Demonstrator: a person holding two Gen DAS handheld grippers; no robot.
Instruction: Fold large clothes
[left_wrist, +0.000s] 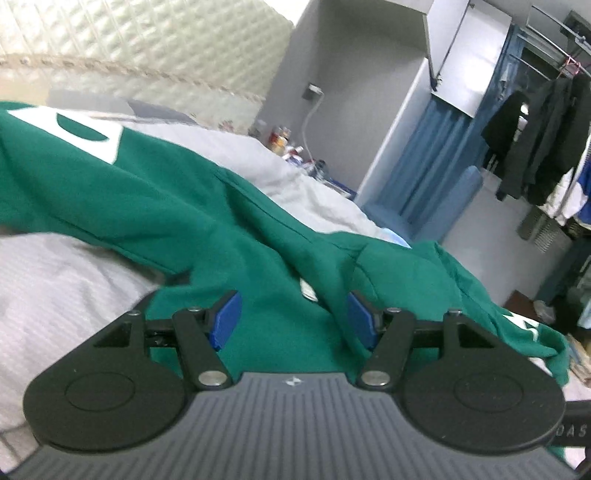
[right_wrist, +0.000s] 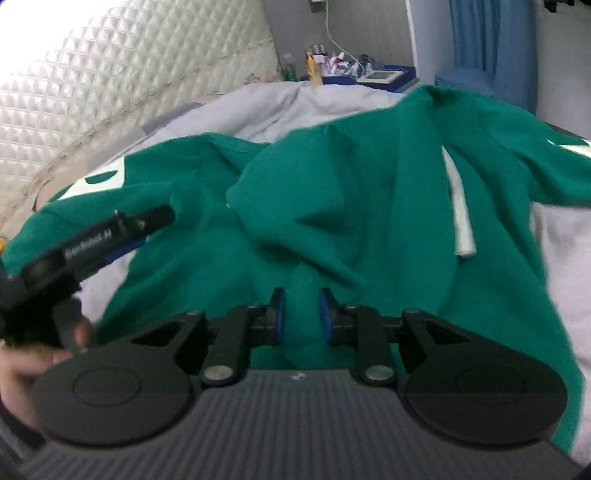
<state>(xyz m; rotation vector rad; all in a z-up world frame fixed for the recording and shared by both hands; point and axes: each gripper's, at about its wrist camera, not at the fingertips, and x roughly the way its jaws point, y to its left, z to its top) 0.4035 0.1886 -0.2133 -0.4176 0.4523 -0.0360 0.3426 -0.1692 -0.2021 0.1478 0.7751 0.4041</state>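
While the rumpled green hooded sweatshirt (right_wrist: 369, 206) lay lengthwise across the pale grey bedspread (left_wrist: 55, 295), the right gripper (right_wrist: 301, 314) pinched a fabric fold; the left gripper (left_wrist: 293, 317) hovered spread wide over it.

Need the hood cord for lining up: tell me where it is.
In the right wrist view the white cord lies on the green hoodie, up and right of the right gripper, on the grey bed cover.
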